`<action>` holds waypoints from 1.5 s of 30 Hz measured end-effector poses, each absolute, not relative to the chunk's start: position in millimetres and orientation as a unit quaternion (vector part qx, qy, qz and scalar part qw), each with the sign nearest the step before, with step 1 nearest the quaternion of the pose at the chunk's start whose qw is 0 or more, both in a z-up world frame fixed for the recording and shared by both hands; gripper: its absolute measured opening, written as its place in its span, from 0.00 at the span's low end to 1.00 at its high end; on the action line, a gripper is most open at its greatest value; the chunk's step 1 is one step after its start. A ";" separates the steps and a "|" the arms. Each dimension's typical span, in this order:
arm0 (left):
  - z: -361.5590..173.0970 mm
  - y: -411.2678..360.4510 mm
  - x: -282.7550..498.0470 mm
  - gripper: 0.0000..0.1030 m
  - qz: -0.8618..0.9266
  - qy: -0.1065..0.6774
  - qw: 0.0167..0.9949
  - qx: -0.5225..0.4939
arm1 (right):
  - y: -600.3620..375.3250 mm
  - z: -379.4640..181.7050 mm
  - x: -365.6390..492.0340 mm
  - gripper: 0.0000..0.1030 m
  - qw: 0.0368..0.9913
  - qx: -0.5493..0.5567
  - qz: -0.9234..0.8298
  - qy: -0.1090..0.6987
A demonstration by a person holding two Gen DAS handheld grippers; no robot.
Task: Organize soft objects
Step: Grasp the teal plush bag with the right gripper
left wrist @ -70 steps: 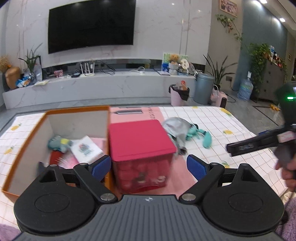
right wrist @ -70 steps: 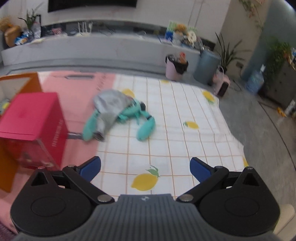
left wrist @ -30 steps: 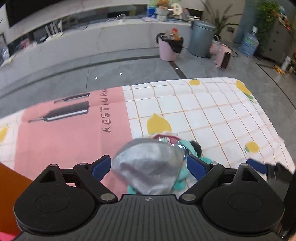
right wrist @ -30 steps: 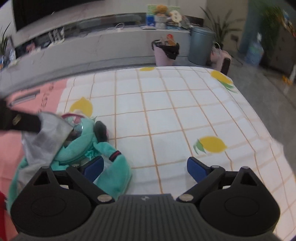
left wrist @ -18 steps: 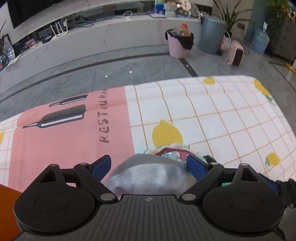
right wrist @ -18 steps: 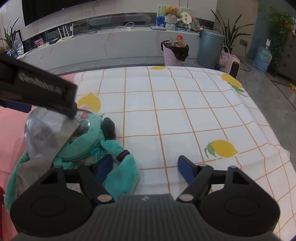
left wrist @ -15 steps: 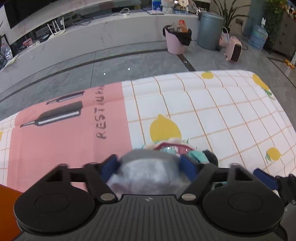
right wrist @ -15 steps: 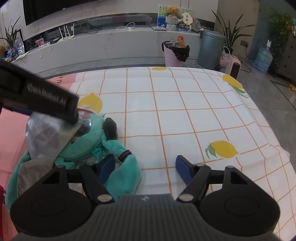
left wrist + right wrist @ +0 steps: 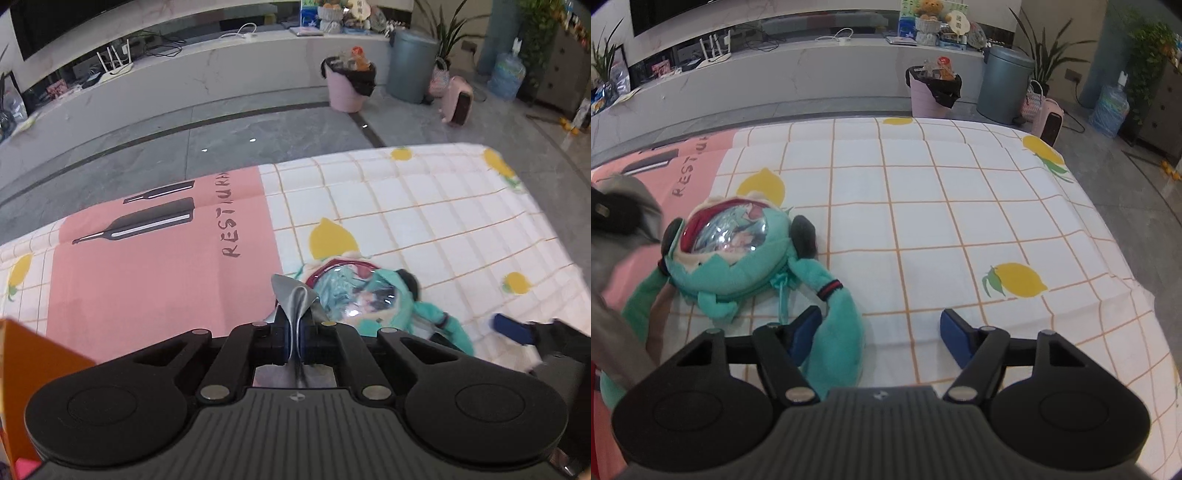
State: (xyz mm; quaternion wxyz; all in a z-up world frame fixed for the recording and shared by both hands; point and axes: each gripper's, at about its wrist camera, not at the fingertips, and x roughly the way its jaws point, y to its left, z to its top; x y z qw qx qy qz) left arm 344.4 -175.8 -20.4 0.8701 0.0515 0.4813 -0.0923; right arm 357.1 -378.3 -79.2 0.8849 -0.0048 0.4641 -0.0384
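My left gripper [image 9: 295,332] is shut on a grey cloth [image 9: 295,299], pinched into a fold between its pads and lifted off a teal plush bag [image 9: 369,302]. In the right wrist view the grey cloth [image 9: 613,266] hangs at the far left, held up by the left gripper [image 9: 613,214]. The teal plush bag [image 9: 735,254] with a clear round window lies uncovered on the tablecloth. My right gripper [image 9: 882,328] is open, low over the cloth-covered table, its left finger [image 9: 803,328] beside the bag's teal strap [image 9: 838,328].
The table has a lemon-check cloth [image 9: 960,229] and a pink mat [image 9: 147,266]. An orange box edge [image 9: 33,369] shows at the lower left of the left wrist view. Beyond the table's far edge are floor, a pink bin [image 9: 932,92] and a grey bin [image 9: 1004,85].
My left gripper closed on the grey cloth and pulled it left and up off the plush bag, uncovering the bag. My right gripper narrowed slightly and stayed by the strap.
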 end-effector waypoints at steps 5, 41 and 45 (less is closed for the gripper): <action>19.4 -154.9 296.8 0.05 -0.135 0.431 0.891 0.050 | -375.6 -73.5 346.6 0.22 0.880 -0.014 -0.031 0.474; -68.3 -85.3 125.5 0.07 -0.182 0.404 0.894 -0.062 | -330.0 -77.5 313.1 0.98 0.884 -0.081 0.050 0.457; -73.5 -83.1 127.6 0.07 -0.180 0.413 0.890 -0.070 | -331.3 -85.9 321.4 0.98 0.884 -0.072 0.053 0.459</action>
